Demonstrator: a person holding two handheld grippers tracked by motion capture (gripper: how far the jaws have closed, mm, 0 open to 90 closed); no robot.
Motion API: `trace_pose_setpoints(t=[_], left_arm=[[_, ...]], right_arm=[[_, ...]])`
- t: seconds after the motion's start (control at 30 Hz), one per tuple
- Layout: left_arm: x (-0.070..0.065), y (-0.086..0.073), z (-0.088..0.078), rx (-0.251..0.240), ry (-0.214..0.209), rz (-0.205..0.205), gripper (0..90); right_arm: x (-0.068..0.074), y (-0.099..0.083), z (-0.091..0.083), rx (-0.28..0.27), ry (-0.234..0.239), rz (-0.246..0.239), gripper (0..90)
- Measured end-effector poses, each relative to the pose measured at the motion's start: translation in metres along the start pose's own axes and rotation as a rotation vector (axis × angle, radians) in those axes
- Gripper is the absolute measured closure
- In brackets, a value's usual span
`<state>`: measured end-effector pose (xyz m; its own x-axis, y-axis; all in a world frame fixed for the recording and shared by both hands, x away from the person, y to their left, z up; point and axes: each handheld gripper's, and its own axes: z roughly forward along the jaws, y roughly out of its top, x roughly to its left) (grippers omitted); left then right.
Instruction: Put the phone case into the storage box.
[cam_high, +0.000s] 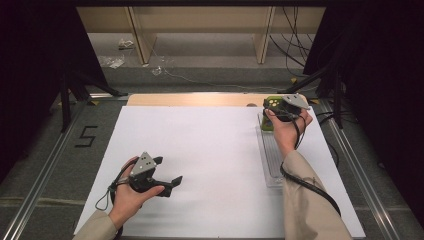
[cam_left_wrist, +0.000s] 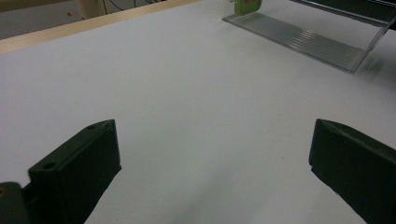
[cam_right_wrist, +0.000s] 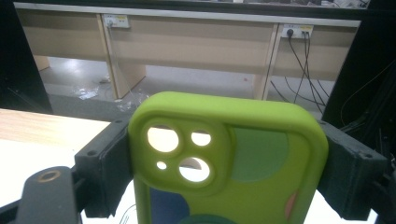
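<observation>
White sheeting covers the table (cam_high: 210, 160), with a strip of bare wood at its far edge and pale desks and cables beyond. At the far right corner a green phone case (cam_right_wrist: 233, 158) stands upright between the jaws of the right gripper (cam_high: 285, 107), which pinch it by its two long edges; it sits at the far end of a clear ribbed tray (cam_high: 270, 155) that runs along the table's right side. The right gripper view shows the case's back close up, with camera cut-outs and coloured patches, which the high view leaves as a small green patch behind the hand. Well apart, near the front left, the left gripper (cam_high: 167, 182) rests low over the sheet, its jaws spread wide with nothing between them; its own view looks across bare sheet to the tray (cam_left_wrist: 303, 39) and the case (cam_left_wrist: 246, 5). Nothing lies between the two grippers.
</observation>
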<state>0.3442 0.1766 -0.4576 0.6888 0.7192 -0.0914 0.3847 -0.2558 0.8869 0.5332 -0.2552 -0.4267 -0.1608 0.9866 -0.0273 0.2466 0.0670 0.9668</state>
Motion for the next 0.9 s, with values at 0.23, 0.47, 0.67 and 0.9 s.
trace_pose_setpoints(t=[0.23,0.47,0.67,0.9], left_arm=[[0.0,0.0,0.0002,0.001,0.0,0.001,1.3],[0.0,0.0,0.0004,0.0,-0.001,0.001,1.3],[-0.0003,0.0,0.0006,0.0,-0.002,0.001,1.3],[-0.0002,0.0,0.0007,0.001,-0.002,0.001,1.3]], right_arm=[[0.0021,-0.0016,0.0014,0.001,-0.002,-0.004,17.0],[0.003,-0.0024,0.0033,0.0,-0.004,-0.004,16.9],[0.0031,-0.0035,0.0045,0.0,-0.007,-0.005,16.9],[0.0034,-0.0038,0.0053,-0.003,-0.01,-0.008,16.8]])
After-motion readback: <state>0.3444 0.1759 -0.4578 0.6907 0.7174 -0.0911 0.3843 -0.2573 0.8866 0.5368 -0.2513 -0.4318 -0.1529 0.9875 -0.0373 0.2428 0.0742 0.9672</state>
